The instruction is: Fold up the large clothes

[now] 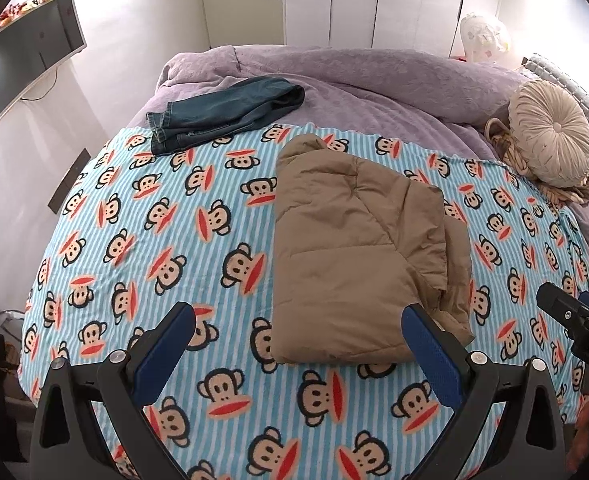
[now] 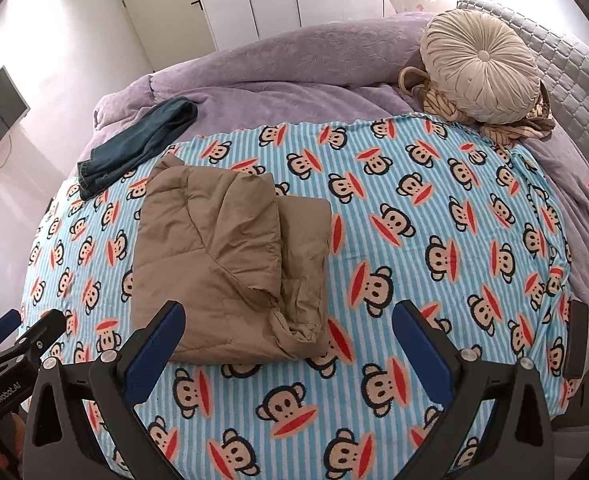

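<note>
Scanning from the left wrist view: a grey cabinet (image 1: 34, 48) on the wall at far left, then folded jeans (image 1: 230, 110) lying where the purple duvet (image 1: 374, 76) meets the monkey-print blanket (image 1: 134, 240). Next comes the tan jacket (image 1: 358, 248), folded into a thick rectangle in the middle of the blanket, one loose layer poking out along its right edge. Over on the right, a round cushion (image 1: 550, 136) sits on a woven bundle by the headboard.

Left gripper (image 1: 306, 326) hangs above the near edge of the jacket — jaws spread wide, nothing between them, its right finger overlapping the jacket's near corner in view. Whether it touches the cloth, I cannot tell.

Right gripper (image 2: 288, 324) — same story: jaws wide apart, empty, hovering over the blanket with the jacket's near right corner between its fingers in view.
</note>
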A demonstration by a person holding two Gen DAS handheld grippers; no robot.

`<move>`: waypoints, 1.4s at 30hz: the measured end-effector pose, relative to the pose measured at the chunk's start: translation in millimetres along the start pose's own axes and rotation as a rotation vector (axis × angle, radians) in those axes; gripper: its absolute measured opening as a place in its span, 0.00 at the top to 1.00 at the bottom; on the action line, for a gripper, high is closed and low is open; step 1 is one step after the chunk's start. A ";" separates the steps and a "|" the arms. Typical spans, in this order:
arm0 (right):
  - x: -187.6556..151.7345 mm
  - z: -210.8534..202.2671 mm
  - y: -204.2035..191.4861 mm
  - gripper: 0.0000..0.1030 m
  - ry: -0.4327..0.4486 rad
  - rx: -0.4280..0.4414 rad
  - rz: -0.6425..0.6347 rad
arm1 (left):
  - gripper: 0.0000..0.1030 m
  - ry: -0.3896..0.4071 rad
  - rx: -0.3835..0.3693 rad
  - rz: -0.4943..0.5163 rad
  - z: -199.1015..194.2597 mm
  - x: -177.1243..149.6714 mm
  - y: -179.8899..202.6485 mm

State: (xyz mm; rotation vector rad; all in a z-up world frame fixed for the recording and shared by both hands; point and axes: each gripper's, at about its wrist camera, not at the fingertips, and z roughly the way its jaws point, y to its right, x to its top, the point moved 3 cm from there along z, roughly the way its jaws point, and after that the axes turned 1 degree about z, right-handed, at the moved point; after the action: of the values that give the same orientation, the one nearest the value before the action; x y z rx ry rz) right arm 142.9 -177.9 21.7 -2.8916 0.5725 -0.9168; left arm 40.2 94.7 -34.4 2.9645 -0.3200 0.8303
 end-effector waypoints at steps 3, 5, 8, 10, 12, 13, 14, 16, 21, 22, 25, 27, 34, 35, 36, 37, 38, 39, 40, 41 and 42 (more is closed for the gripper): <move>-0.1 0.5 -0.3 0.00 -0.002 0.000 0.000 | 0.00 0.001 0.003 0.001 0.3 -0.3 0.1; -1.0 0.1 -0.2 0.00 -0.002 -0.001 0.002 | 0.00 -0.001 0.003 0.002 0.9 0.1 0.1; -0.5 0.1 -0.3 0.00 -0.001 -0.001 0.000 | 0.00 0.000 0.007 0.000 1.0 0.0 0.0; -0.3 0.3 -0.3 0.00 -0.002 -0.001 -0.001 | 0.00 -0.001 0.007 -0.001 1.7 0.0 -0.4; -0.9 0.4 -0.5 0.00 -0.003 -0.002 0.000 | 0.00 -0.001 0.007 -0.001 2.1 0.3 -0.8; -0.4 0.4 -0.6 0.00 -0.004 0.000 0.000 | 0.00 -0.002 0.006 -0.002 2.5 0.1 -0.9; -0.6 0.3 -0.8 0.00 -0.004 0.000 0.001 | 0.00 -0.002 0.007 -0.002 2.4 0.0 -1.0; -1.8 0.3 -0.9 0.00 -0.005 -0.001 0.001 | 0.00 -0.003 0.008 -0.003 2.8 0.0 -1.3; -2.6 -0.4 -1.9 0.00 -0.004 -0.002 0.004 | 0.00 -0.004 0.010 -0.001 2.9 -1.4 -1.2; -2.7 -0.5 -2.0 0.00 -0.004 -0.002 0.003 | 0.00 -0.005 0.010 -0.001 3.2 -1.7 -1.2; -3.7 -0.8 -2.2 0.00 -0.004 -0.002 0.002 | 0.00 -0.005 0.010 -0.002 3.2 -2.6 -0.9; -2.8 -0.6 -2.6 0.00 -0.005 -0.003 0.004 | 0.00 -0.004 0.010 -0.001 3.4 -2.0 -1.2; -2.8 -0.8 -3.0 0.00 -0.006 -0.002 0.003 | 0.00 -0.004 0.011 0.000 4.3 -2.3 -1.7; -2.7 -0.8 -3.0 0.00 -0.006 -0.003 0.003 | 0.00 -0.004 0.010 0.000 4.3 -1.5 -2.1; -3.7 -1.0 -2.9 0.00 -0.006 -0.004 0.003 | 0.00 -0.005 0.010 0.000 4.3 -1.4 -2.2; -2.6 -0.7 -2.9 0.00 -0.006 -0.002 0.002 | 0.00 -0.004 0.009 0.000 4.6 -2.0 -2.1; -2.5 -0.8 -2.8 0.00 -0.006 -0.003 0.001 | 0.00 -0.005 0.009 0.001 4.4 -1.4 -2.2; -2.5 -0.8 -2.8 0.00 -0.006 -0.004 0.002 | 0.00 -0.005 0.010 0.001 4.6 -1.8 -2.0; -2.4 -0.8 -2.7 0.00 -0.006 -0.003 0.002 | 0.00 -0.005 0.010 0.001 4.5 -2.1 -2.0; -2.1 -0.7 -2.7 0.00 -0.006 -0.002 0.001 | 0.00 -0.005 0.010 0.001 4.3 -1.4 -2.2; -2.1 -0.6 -2.6 0.00 -0.006 -0.002 0.000 | 0.00 -0.004 0.010 0.002 4.6 -2.0 -2.0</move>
State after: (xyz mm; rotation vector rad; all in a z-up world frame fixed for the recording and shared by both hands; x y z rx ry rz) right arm 141.9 -174.7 21.5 -2.8952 0.5740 -0.9071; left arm 41.3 96.6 -39.3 2.9764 -0.3203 0.8284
